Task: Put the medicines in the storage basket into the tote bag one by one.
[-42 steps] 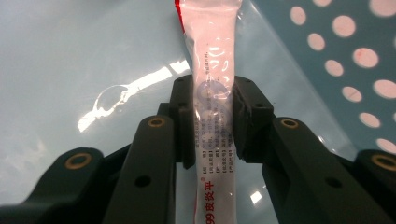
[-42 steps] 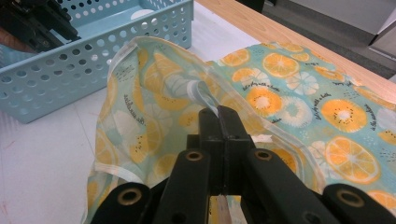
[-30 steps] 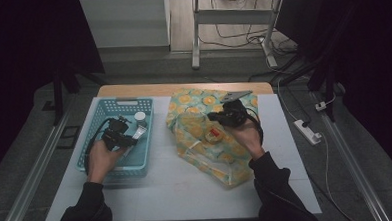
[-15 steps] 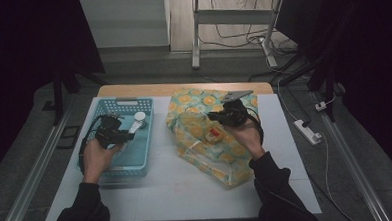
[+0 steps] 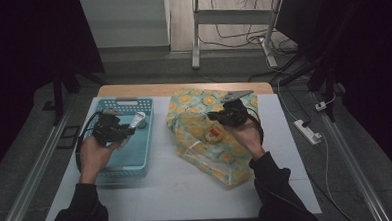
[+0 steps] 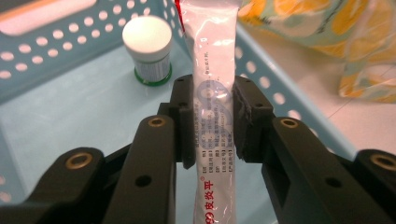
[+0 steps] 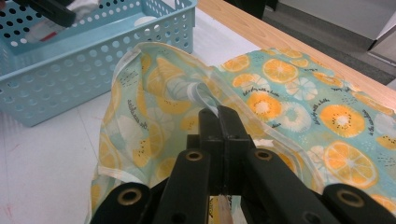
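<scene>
My left gripper (image 5: 123, 127) hangs over the light blue perforated basket (image 5: 136, 164), shut on a white tube (image 5: 137, 118). In the left gripper view the tube (image 6: 211, 37) stands between the pads (image 6: 184, 116) and runs up past them. Below it a small jar with a white lid (image 6: 147, 39) rests on the basket floor (image 6: 60, 126). My right gripper (image 5: 212, 116) is shut on the rim of a clear bag with an orange-slice print (image 5: 205, 150). In the right gripper view the jaws (image 7: 218, 114) pinch the bag's edge (image 7: 205, 93) and lift it open. A red and white item (image 5: 215, 134) lies inside the bag.
The basket (image 7: 93, 60) sits left of the bag (image 7: 299, 93) on a white tabletop (image 5: 162, 192) with a wooden far edge (image 5: 183, 88). On the floor at the right lies a power strip (image 5: 307, 130). A metal frame (image 5: 195, 35) stands behind the table.
My left hand has lifted the tube up out of the basket and drawn it slightly left. The right gripper and the bag have stayed put.
</scene>
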Action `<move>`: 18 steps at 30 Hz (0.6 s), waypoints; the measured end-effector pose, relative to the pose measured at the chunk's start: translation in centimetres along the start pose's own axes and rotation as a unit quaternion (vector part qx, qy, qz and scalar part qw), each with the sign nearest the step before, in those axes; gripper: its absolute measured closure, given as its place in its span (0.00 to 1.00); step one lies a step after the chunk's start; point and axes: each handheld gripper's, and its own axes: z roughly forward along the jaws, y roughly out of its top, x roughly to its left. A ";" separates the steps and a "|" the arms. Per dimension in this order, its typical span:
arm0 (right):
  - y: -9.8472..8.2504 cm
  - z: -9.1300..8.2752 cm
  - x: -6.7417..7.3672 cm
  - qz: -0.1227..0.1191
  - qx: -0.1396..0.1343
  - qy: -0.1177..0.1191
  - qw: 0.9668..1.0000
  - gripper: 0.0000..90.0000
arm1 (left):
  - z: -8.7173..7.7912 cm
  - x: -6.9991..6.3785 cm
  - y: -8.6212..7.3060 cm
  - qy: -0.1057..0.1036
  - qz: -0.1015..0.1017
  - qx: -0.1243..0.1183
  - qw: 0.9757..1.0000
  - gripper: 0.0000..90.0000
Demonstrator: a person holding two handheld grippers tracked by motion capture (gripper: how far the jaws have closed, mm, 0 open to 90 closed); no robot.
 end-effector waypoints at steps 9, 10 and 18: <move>0.0 0.0 0.0 0.000 0.001 0.000 1.000 1.00 | -1.5 -1.7 1.1 -0.019 0.011 -0.021 1.000 0.80; 0.0 0.0 0.0 0.000 0.001 0.000 1.000 1.00 | -1.5 -1.9 1.2 -0.022 0.012 -0.021 0.999 0.80; 0.1 -0.1 0.1 -0.001 -0.003 0.000 1.000 1.00 | -1.6 -4.3 2.3 -0.051 0.031 -0.019 0.998 0.80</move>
